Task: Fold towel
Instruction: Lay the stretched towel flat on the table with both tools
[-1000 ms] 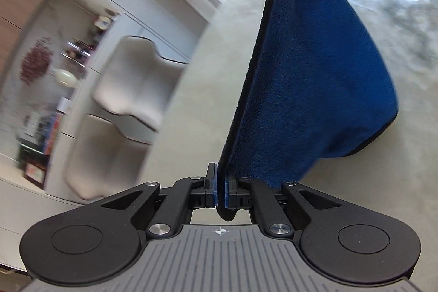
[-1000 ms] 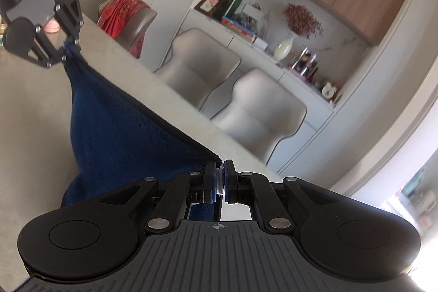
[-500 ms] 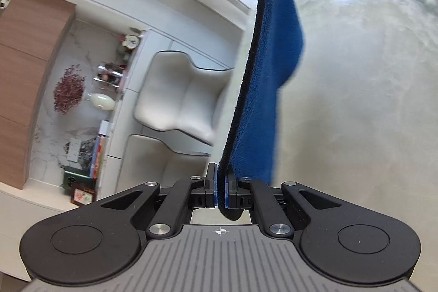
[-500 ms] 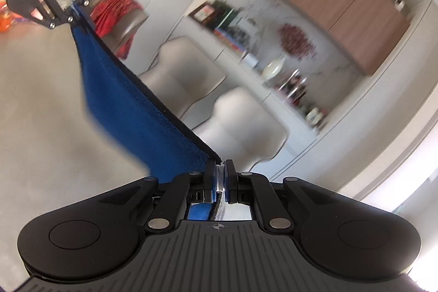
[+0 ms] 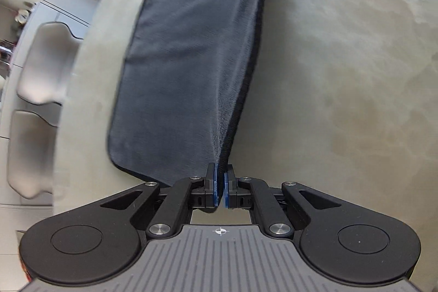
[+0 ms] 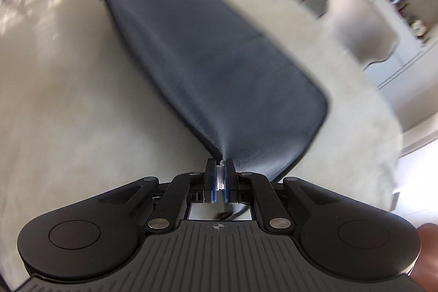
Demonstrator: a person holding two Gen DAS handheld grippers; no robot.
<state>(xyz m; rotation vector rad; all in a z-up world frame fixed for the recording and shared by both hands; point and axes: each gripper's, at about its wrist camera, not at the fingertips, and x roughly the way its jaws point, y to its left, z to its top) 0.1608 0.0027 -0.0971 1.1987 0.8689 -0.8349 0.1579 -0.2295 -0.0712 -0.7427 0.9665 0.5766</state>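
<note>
Towel [image 5: 191, 67] lies spread on the pale table [image 5: 342, 73], dark grey in these pictures, with one long edge lifted and stretched between the two grippers. Left gripper [image 5: 219, 184] has its fingers [image 5: 212, 186] closed tight on one corner of that edge. Right gripper [image 6: 218, 177] pinches the other corner, its fingers [image 6: 210, 179] narrow with only the cloth between them. Each gripper shows at the top of the other's view, at the far end of the edge. Two pale chairs [image 5: 43, 62] stand beside the table; the pictures are blurred
</note>
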